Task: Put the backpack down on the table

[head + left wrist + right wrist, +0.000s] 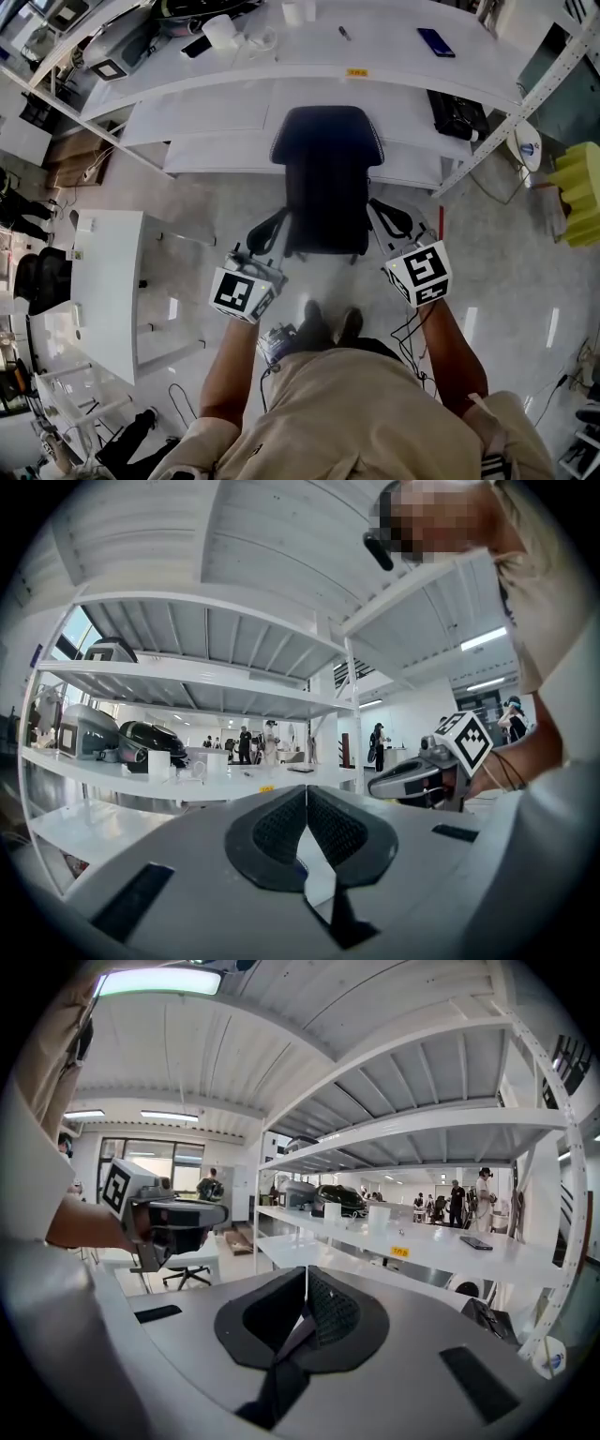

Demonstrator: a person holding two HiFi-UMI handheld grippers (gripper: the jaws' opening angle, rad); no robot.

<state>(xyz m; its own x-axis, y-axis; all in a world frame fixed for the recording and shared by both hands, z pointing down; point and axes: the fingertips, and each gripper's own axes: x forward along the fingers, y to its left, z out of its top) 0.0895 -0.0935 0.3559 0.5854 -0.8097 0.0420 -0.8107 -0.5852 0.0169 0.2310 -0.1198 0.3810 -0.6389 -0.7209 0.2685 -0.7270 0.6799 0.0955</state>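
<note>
A black backpack (326,178) hangs in front of me between the two grippers, above the floor and short of the white table (375,66). My left gripper (265,246) is shut on the backpack's left strap (267,230). In the left gripper view the closed jaws (307,794) pinch that black strap (342,921). My right gripper (389,230) is shut on the right strap (394,217). The strap (277,1382) runs down out of its closed jaws (307,1279) in the right gripper view. Each gripper sees the other beside it: right gripper (412,778), left gripper (178,1215).
The table carries a dark phone (436,42), white cups (220,33) and a pen; a lower shelf (216,122) sits under it. A black case (457,114) lies at the right and a white side table (108,281) stands at my left. Yellow foam (581,192) is far right.
</note>
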